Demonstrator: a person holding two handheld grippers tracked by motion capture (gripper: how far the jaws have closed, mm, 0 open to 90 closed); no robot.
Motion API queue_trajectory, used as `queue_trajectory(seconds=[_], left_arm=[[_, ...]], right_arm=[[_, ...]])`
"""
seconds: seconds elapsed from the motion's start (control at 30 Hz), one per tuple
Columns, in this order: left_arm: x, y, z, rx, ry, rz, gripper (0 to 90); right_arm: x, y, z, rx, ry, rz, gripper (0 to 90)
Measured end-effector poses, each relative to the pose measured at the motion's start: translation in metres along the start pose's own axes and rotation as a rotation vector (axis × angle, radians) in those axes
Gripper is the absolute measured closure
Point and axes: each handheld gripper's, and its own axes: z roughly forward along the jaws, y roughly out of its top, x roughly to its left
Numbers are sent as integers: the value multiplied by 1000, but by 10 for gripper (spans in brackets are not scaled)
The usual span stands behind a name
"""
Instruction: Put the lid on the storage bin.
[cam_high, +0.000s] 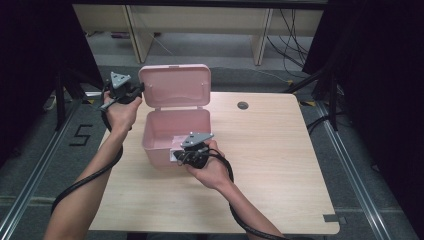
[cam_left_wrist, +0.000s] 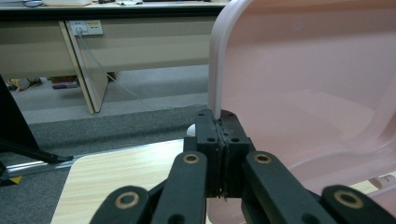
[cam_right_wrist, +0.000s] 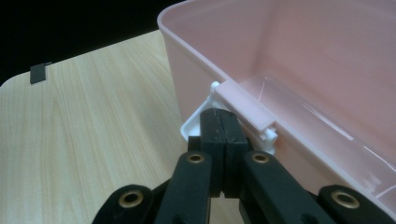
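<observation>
A pink plastic box (cam_high: 159, 146) stands on the wooden table (cam_high: 270, 150) with its hinged lid (cam_high: 175, 85) raised upright behind it. My left gripper (cam_high: 140, 90) is at the lid's left edge. In the left gripper view my left gripper (cam_left_wrist: 220, 119) is shut on that thin rim of the lid (cam_left_wrist: 303, 84). My right gripper (cam_high: 176, 156) is at the box's front wall. In the right gripper view my right gripper (cam_right_wrist: 222, 114) is shut on the white latch (cam_right_wrist: 193, 125) below the rim of the box (cam_right_wrist: 289, 56). The inside of the box looks bare.
A round cable hole (cam_high: 243, 105) sits in the table behind the box. A dark tape mark (cam_high: 330, 218) lies near the front right corner. Beige desks (cam_high: 200, 20) and cables stand beyond the table. Dark curtains flank both sides.
</observation>
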Motion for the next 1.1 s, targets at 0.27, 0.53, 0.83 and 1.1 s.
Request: queue_trajectory(seconds=[0.27, 0.53, 0.83, 1.1], left_arm=[[-2, -2, -3, -5, 5, 14, 887], [-3, -4, -7, -13, 8, 18, 887], [-2, -5, -9, -18, 14, 22, 886], [-3, -7, -11, -24, 14, 27, 886]], right_arm=[[-1, 0, 0, 1, 1, -9, 900], [-1, 0, 0, -2, -3, -11, 900], [0, 0, 0, 2, -9, -3, 900], [0, 0, 0, 2, -10, -4, 900]])
